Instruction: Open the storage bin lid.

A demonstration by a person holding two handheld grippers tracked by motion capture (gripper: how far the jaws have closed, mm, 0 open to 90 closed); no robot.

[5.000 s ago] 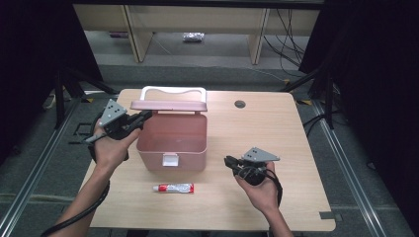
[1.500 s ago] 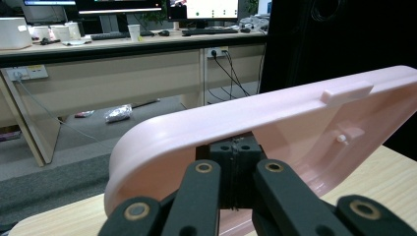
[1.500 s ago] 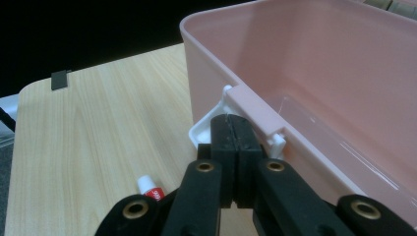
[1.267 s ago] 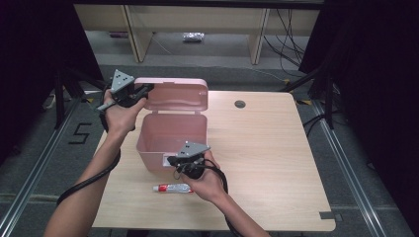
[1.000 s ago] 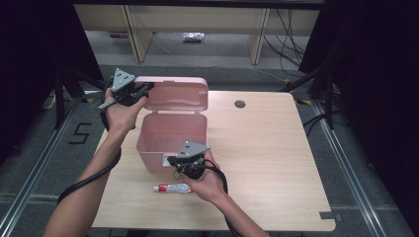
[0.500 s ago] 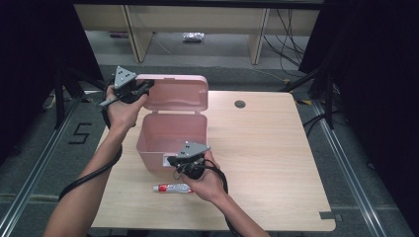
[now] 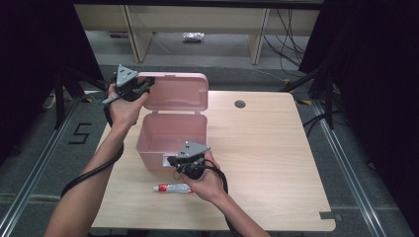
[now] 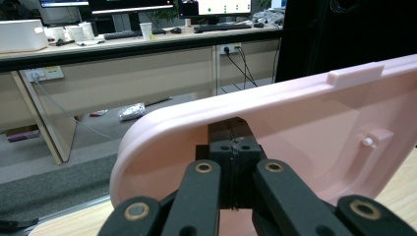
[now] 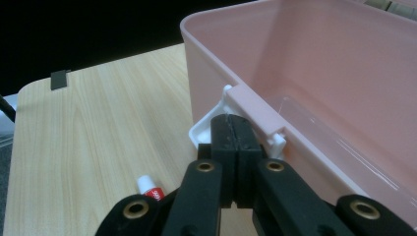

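A pink plastic box (image 7: 170, 133) stands open at the table's left, its lid (image 7: 175, 94) raised upright at the back. My left gripper (image 7: 147, 85) is shut, its tips against the lid's upper left rim. In the left gripper view the shut jaws of the left gripper (image 8: 235, 147) rest on the lid's (image 8: 305, 132) curved inner edge, nothing between them. My right gripper (image 7: 171, 160) is shut at the box's front wall. Its tips (image 9: 232, 130) touch the white latch (image 9: 204, 130) below the box (image 9: 314, 73) rim. A small white and red tube (image 7: 173, 187) lies in front of the box.
The wooden table (image 7: 267, 148) has a round cable hole (image 7: 240, 104) at the back and a dark tape mark (image 7: 326, 215) at the front right corner. Behind the table stand low shelves (image 7: 197, 19). The tube's white cap (image 9: 147, 184) lies just left of my right jaws.
Five seconds ago the lid was down and my right gripper sat at the table's right. Now the lid stands open and the right gripper is at the latch. Over the last second, almost nothing moved.
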